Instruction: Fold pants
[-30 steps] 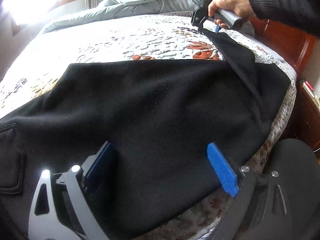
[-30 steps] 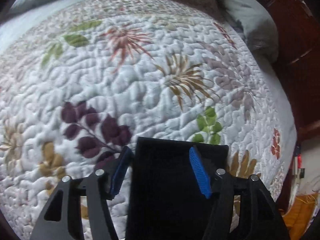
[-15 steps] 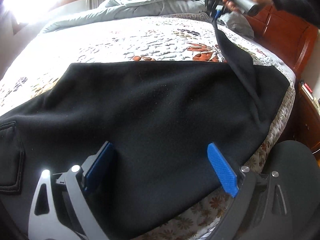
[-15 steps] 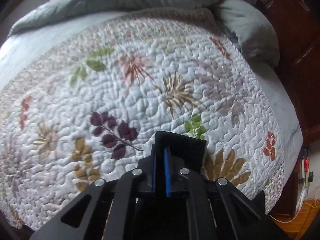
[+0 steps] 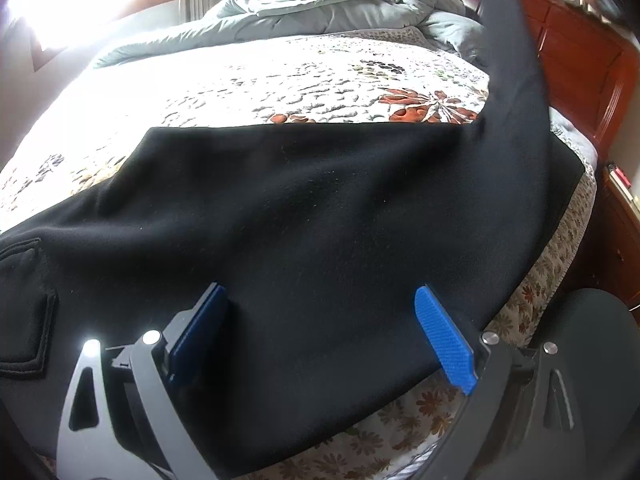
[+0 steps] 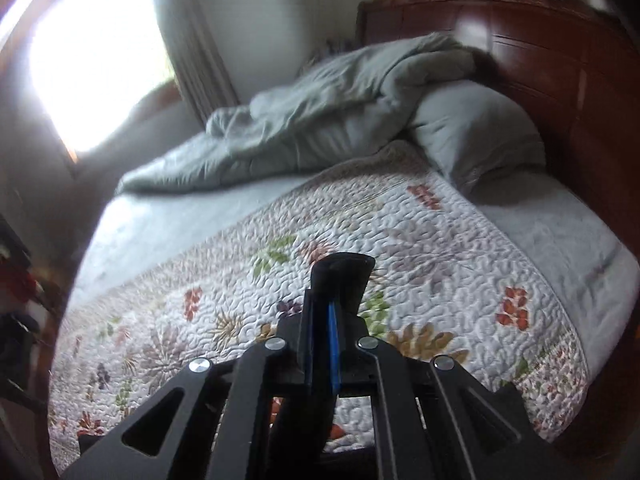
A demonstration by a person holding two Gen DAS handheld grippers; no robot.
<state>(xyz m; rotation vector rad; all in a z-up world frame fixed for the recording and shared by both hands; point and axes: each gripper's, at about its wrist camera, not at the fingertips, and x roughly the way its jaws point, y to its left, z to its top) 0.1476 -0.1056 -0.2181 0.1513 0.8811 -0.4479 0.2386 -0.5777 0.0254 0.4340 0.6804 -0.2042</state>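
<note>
Black pants [image 5: 320, 216] lie spread across the near part of the floral quilt [image 5: 248, 84]. My left gripper [image 5: 320, 336] is open, its blue pads resting low over the cloth near the bed's front edge. My right gripper [image 6: 330, 320] is shut on a corner of the pants [image 6: 344, 276] and holds it high above the bed. In the left wrist view that corner rises as a taut black strip [image 5: 508, 40] to the top right, where the right gripper is blurred at the frame edge.
A rumpled grey duvet [image 6: 340, 120] and pillow [image 6: 476, 132] lie at the head of the bed against the dark red wooden headboard [image 6: 560, 60]. A bright window [image 6: 92, 56] is at the left. A wooden nightstand [image 5: 616, 208] stands right of the bed.
My right gripper closed on the pants corner and lifted it up and back, stretching the cloth into a tall strip. My left gripper stayed open in place.
</note>
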